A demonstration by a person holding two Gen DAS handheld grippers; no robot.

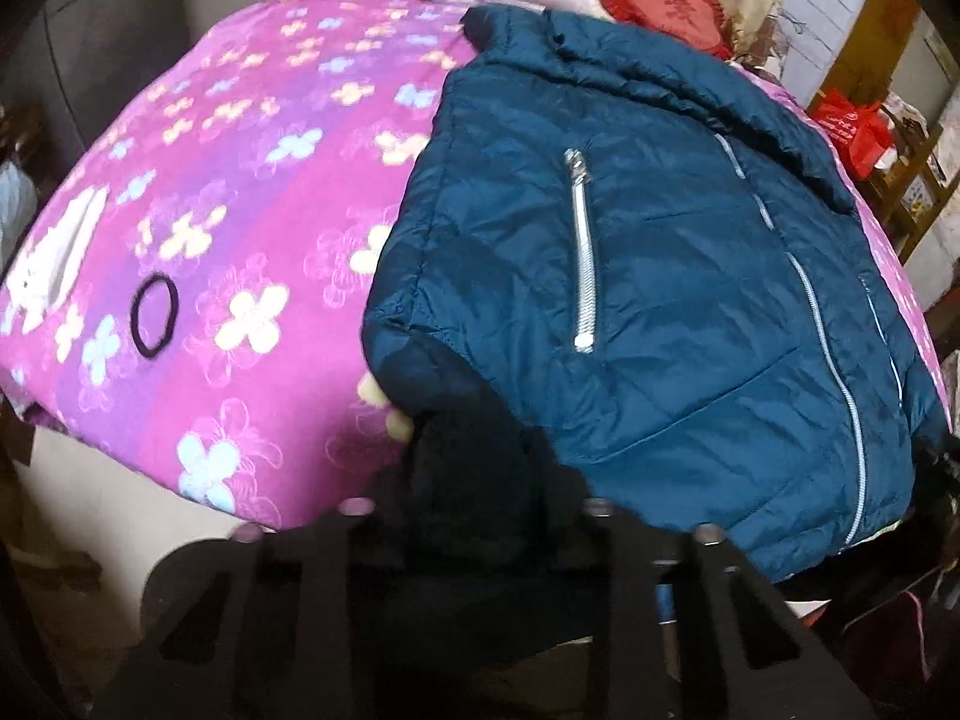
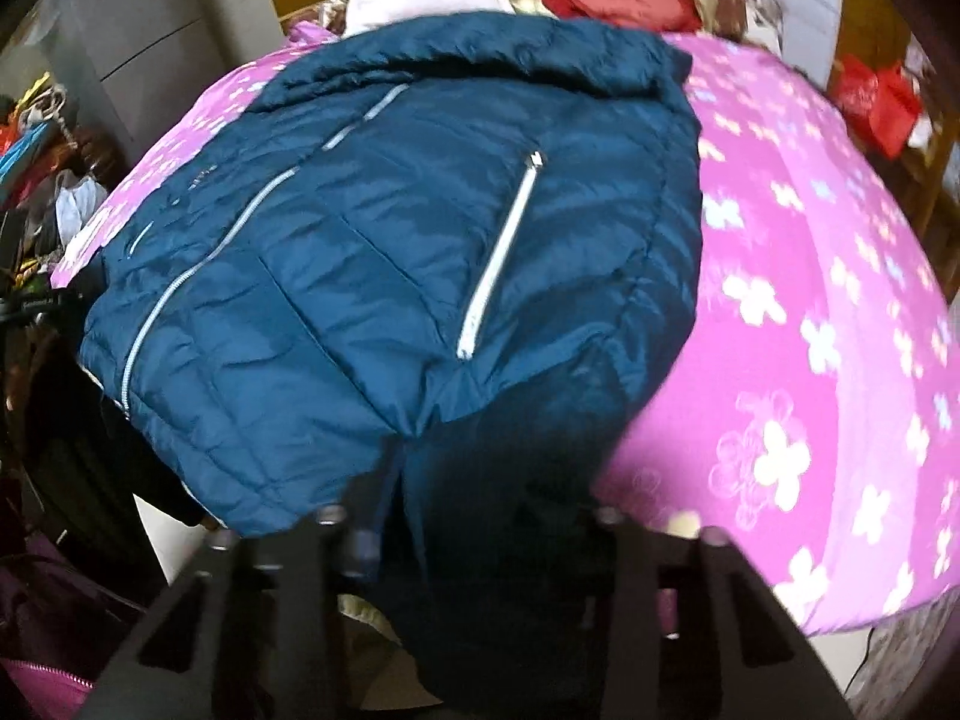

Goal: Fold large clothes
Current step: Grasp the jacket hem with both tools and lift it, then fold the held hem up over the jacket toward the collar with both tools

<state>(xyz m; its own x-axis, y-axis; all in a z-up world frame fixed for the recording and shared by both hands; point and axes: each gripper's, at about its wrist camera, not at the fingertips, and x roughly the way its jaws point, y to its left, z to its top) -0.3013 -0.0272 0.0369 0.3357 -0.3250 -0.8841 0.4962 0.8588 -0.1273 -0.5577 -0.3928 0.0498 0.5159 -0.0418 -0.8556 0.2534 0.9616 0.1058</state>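
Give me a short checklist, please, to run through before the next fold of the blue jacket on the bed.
1. Left gripper holds the jacket hem corner: cannot tell, fabric hides the fingertips.
2. Right gripper holds the other hem corner: cannot tell, same reason.
3. Jacket front up, main zipper closed: ok.
4. Sleeves tucked in: cannot tell, none visible.
5. Quilt beside the jacket free of loose items: not ok, a hair tie lies there.
6. Collar flat near the pillows: ok.

Jacket on quilt, hair tie alongside
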